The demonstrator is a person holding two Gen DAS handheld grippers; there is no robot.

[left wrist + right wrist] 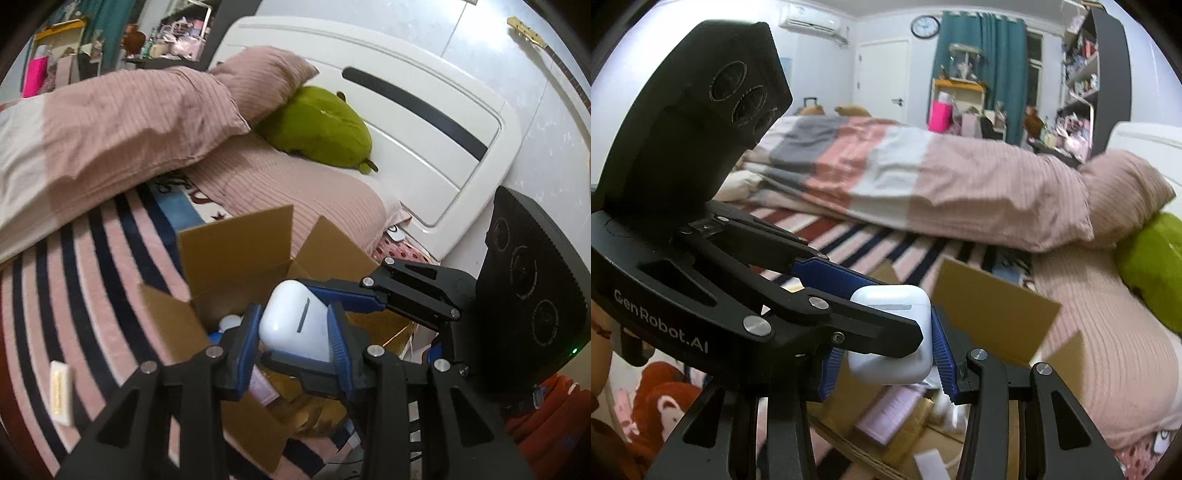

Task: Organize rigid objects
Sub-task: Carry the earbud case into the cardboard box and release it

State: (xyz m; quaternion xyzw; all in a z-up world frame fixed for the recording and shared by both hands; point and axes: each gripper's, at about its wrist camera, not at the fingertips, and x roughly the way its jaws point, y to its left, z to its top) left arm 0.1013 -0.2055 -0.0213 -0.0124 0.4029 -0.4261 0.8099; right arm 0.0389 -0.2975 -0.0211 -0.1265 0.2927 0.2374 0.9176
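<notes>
A white earbud case (295,317) is held in the air by both grippers at once. My left gripper (293,328) is shut on it, blue pads (249,332) pressing its two sides. In the right wrist view my right gripper (886,365) is also shut on the case (897,302), and the left gripper's blue finger (831,273) reaches in from the left. In the left wrist view the right gripper's finger (351,297) crosses from the right. Below the case stands an open cardboard box (236,251) with several items inside.
The box (993,306) sits on a striped blanket (92,295) on a bed. A small cream item (61,391) lies on the blanket. A folded duvet (110,129), a green plush (321,129) and a white headboard (424,147) lie beyond.
</notes>
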